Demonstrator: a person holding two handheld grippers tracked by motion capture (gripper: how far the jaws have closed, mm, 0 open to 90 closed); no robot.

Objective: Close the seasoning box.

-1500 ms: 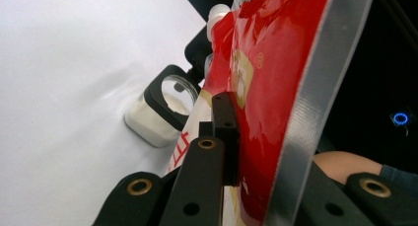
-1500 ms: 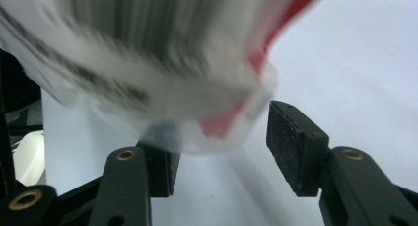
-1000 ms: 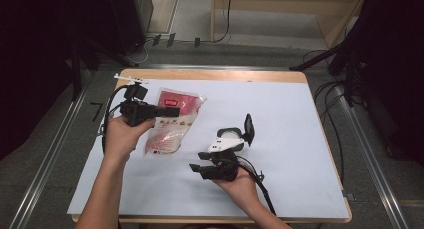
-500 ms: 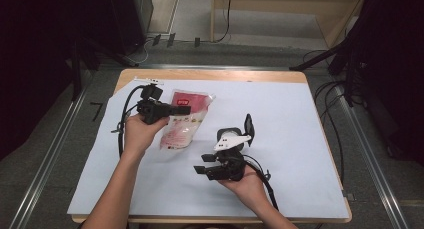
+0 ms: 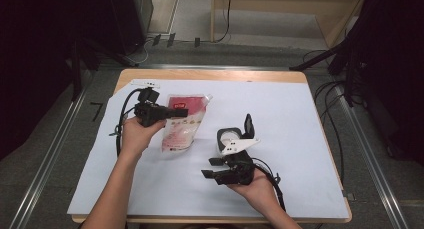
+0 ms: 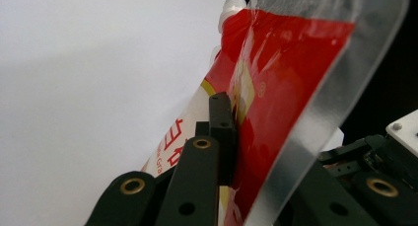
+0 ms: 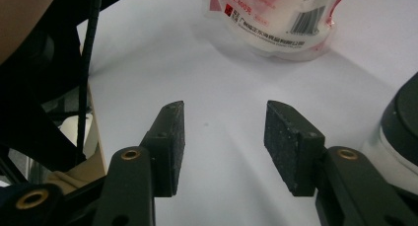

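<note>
- Two black jaws of the left gripper (image 6: 224, 132) are seen pressed onto the red-and-white pouch (image 6: 276, 88) in the left gripper view; the film is pinched between them, near its clear sealed edge.
- In the high view the left gripper (image 5: 181, 112) is held over the pouch (image 5: 182, 130), with its jaws pointing toward three o'clock across the pouch's upper half.
- The pouch is seen lying on the white sheet (image 5: 300, 119) at about ten o'clock from the table's middle, its spout corner turned toward one o'clock and its wider bottom toward six o'clock.
- The jaws of the right gripper (image 7: 224, 142) are spread apart in the right gripper view; nothing is held between them, and only bare white sheet is seen in the gap.
- In that view the pouch's bottom end, with a barcode, lies at twelve o'clock, well apart from the pads.
- In the high view the right gripper (image 5: 212, 168) is held at about six o'clock from the table's middle, jaws pointing toward nine o'clock.
- A white cup-like object with a black lid (image 5: 231, 137) is seen just beyond the right gripper, at twelve o'clock from it; its edge shows at four o'clock in the right gripper view.
</note>
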